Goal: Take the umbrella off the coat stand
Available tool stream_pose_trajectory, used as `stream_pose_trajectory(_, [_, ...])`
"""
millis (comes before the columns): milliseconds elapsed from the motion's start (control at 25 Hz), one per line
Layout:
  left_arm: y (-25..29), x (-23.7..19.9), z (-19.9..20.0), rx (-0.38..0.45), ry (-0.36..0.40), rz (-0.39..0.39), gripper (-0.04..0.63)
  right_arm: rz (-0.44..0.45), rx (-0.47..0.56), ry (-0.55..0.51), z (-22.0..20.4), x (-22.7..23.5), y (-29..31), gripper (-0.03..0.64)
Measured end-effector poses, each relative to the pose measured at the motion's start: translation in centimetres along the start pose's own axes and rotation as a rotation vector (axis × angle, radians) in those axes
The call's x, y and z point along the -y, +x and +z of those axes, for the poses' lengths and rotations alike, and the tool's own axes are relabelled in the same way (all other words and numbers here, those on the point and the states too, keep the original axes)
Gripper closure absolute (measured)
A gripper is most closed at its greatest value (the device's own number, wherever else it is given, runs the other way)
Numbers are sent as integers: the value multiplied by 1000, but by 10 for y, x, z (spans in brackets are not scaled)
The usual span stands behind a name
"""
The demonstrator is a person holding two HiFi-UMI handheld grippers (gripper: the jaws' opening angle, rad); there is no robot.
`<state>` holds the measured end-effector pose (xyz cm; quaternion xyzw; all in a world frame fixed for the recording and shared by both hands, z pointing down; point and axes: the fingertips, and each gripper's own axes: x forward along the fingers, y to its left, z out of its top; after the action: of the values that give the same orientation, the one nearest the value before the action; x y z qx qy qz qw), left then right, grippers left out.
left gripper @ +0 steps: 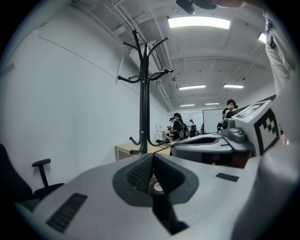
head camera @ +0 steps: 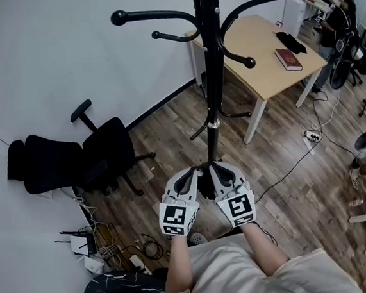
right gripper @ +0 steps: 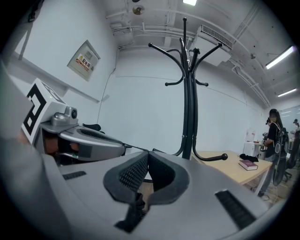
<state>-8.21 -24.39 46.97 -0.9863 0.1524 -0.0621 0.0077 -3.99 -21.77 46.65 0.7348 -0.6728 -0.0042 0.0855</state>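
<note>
Clenched on nothing, side by side at lower centre: left gripper [head camera: 194,174] and right gripper [head camera: 218,170], near black coat stand [head camera: 212,75] at centre.

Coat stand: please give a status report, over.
Left tool shut, empty. Right tool shut, empty. Coat stand straight ahead, no umbrella visible on its hooks. Nothing between tools and stand.

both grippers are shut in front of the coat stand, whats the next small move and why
Probably hold back and look around the coat stand before reaching. The left gripper and right gripper sit side by side with jaws together and nothing between them, and every hook that shows is bare: no umbrella is visible in any view, so there is nothing yet to aim at.
</note>
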Motion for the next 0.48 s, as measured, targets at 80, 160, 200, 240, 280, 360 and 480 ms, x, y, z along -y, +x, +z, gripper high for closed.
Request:
stream_pose_trajectory(80, [-1,1,-2,-6,5,2,572,-3,3,5,0,0,0,607])
stream_pose_trajectory(160, [-3,0,-3,-12,13,7,571,0,1,9,-1,-2,1,607])
stream_pose_trajectory(200, [-4,-1,-4,-15,16,11,571,3,0,11,-2,-4,1,607])
stream_pose_trajectory(240, [-5,-2,-4,-17,19,15,572,6,-1,12,-2,-5,1,607])
stream_pose_trajectory(280, [-6,-2,-5,-20,21,19,571,7,-1,15,-3,-6,1,606])
stream_pose_trajectory(360, [-7,-1,-8,-25,23,24,571,6,-2,19,-4,-6,0,607])
stream_pose_trajectory(480, [-10,0,-9,-29,34,30,571,8,-7,16,-8,-9,-1,607])
